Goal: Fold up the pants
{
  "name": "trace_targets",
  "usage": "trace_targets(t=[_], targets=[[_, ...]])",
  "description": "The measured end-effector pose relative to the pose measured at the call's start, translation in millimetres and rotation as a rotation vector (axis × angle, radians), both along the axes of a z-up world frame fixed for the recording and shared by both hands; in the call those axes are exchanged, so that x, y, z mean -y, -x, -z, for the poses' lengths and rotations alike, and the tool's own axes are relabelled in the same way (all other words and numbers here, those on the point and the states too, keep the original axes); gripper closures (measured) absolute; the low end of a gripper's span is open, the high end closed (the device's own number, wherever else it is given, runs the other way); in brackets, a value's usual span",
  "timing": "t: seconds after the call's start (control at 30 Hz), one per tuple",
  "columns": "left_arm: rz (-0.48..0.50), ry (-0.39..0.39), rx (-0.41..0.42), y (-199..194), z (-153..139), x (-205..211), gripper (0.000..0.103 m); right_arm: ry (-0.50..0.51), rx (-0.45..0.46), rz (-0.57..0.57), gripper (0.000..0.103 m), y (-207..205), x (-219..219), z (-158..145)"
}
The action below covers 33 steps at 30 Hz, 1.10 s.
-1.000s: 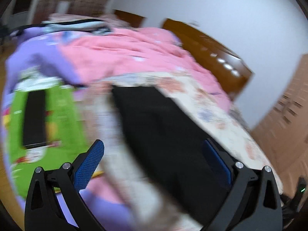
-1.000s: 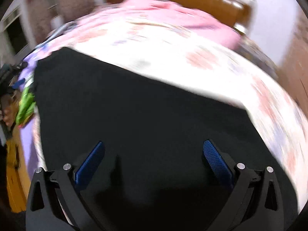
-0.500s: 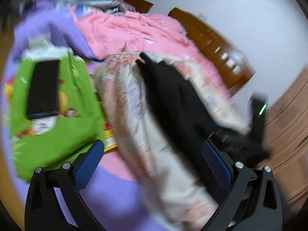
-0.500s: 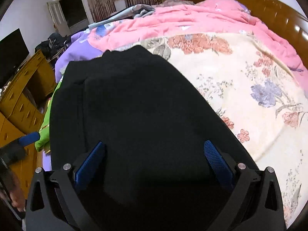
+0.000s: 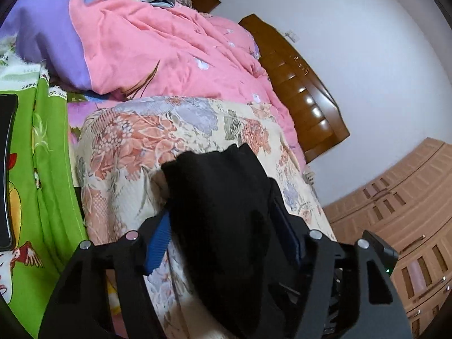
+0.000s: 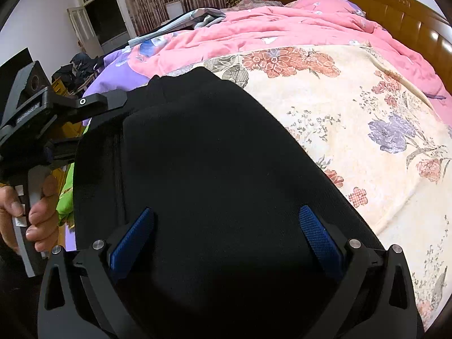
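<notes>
The black pants (image 6: 214, 169) lie folded on the floral blanket (image 6: 367, 147) of the bed. In the left wrist view the pants (image 5: 223, 214) fill the gap between the jaws of my left gripper (image 5: 226, 234), whose blue pads press the thick folded edge on both sides. In the right wrist view my left gripper (image 6: 93, 104) shows at the pants' far left edge, held in a hand. My right gripper (image 6: 226, 237) is open, its blue pads wide apart over the near end of the pants.
A pink and purple quilt (image 5: 158, 42) is bunched at the far side of the bed. A wooden headboard (image 5: 305, 90) stands beyond. A green printed cloth (image 5: 45, 169) with a dark flat object lies left. Wooden wardrobes (image 5: 409, 212) stand right.
My left gripper has swung in to the edge of the pants and closed on the folded edge. My right gripper stayed open over the pants.
</notes>
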State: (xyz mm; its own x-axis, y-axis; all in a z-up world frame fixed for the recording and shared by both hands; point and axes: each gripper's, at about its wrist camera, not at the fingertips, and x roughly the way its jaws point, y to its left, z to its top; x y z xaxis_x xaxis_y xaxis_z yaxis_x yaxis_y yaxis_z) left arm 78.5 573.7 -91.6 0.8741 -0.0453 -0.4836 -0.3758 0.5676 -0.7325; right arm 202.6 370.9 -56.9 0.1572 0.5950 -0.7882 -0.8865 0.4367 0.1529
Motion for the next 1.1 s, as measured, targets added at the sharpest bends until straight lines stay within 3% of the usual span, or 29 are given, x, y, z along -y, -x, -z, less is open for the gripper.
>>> trace_targets(t=[0.07,0.17,0.3,0.37,0.4,0.43,0.47,0.57,0.63,0.7,0.73,0.77,0.8,0.83,0.9,0.97,1.03,1.1], targets=[[-0.014,-0.008,0.004,1,-3,-2,0.037,-0.006,-0.009,0.001,0.004,-1,0,0],[-0.063,-0.086,0.002,8,-16,-1,0.035,-0.006,-0.009,0.001,0.004,-1,0,0],[-0.074,-0.048,0.021,4,-14,-18,0.034,-0.004,-0.004,0.002,0.004,0,2,-1],[-0.067,-0.059,0.021,-1,-15,-22,0.050,-0.004,-0.004,0.002,0.004,-1,2,-1],[-0.062,-0.069,0.004,-5,-15,-22,0.076,-0.004,-0.004,0.002,0.004,-1,2,-1],[-0.075,-0.104,-0.008,-4,-19,-19,0.091,-0.004,-0.004,0.002,0.004,-1,2,-1],[-0.084,-0.136,0.000,-2,-24,-15,0.091,-0.004,-0.003,0.001,0.004,0,2,-1],[-0.075,-0.326,-0.012,-1,-43,17,0.092,0.000,-0.002,0.002,0.004,-1,1,0],[-0.056,-0.383,-0.026,-3,-47,25,0.091,0.001,0.000,0.002,0.004,-1,1,1],[-0.066,-0.331,-0.022,-4,-41,14,0.090,0.000,0.000,0.003,0.004,-2,1,1],[-0.067,-0.306,-0.020,-4,-38,9,0.082,0.000,0.000,0.003,0.004,-2,1,1],[-0.049,-0.262,-0.014,-6,-31,0,0.074,0.001,0.000,0.003,0.004,-2,1,1],[-0.036,-0.238,-0.011,-8,-27,-3,0.053,0.001,0.001,0.002,0.004,-2,1,1],[-0.020,-0.200,0.001,-11,-21,-7,0.048,0.001,0.000,0.003,0.004,-2,1,1],[0.033,-0.113,0.032,-18,-7,-15,0.048,-0.001,-0.003,0.004,0.004,-3,1,2],[0.052,-0.099,0.040,-23,-1,-18,0.055,-0.001,-0.008,0.005,0.004,-4,0,2],[0.063,-0.086,0.036,-26,2,-19,0.072,-0.001,-0.015,0.007,0.004,-5,0,3],[0.057,-0.058,0.043,-26,7,-23,0.082,-0.001,-0.022,0.010,0.004,-7,0,4]])
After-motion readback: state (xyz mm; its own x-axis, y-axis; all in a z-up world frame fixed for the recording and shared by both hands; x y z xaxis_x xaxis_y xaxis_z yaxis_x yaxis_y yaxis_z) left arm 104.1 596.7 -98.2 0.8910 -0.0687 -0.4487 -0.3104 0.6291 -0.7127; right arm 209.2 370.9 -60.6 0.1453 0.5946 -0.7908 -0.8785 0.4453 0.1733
